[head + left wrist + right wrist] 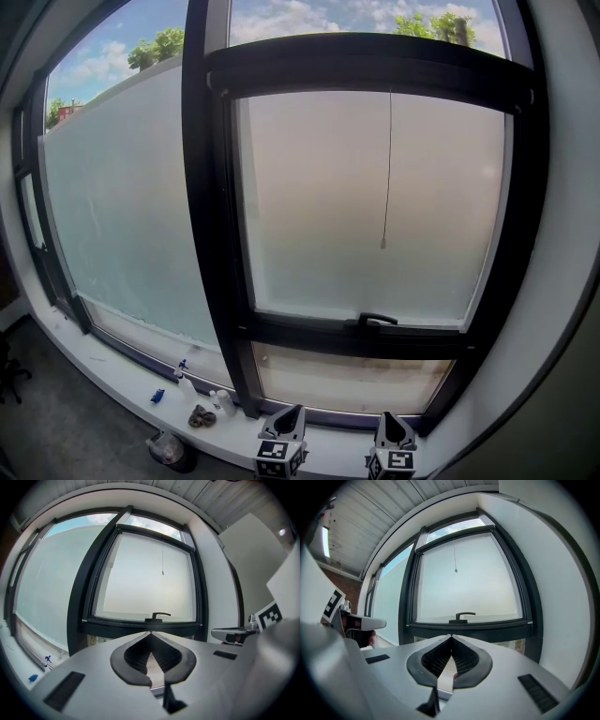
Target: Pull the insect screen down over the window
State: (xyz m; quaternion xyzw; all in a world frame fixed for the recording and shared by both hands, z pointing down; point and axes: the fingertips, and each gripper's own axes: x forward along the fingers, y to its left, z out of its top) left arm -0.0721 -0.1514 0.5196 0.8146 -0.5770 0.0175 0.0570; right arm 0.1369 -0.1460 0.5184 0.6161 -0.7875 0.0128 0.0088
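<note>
At the top of the window [366, 206], the insect screen looks rolled up inside its black housing [375, 73], with its pull cord [386, 169] hanging free, so we judge the whole pull is left to do. Low by the sill [333, 439], our left gripper [296, 411] and right gripper [388, 416] have their jaws pressed together on nothing, well apart from the cord.
</note>
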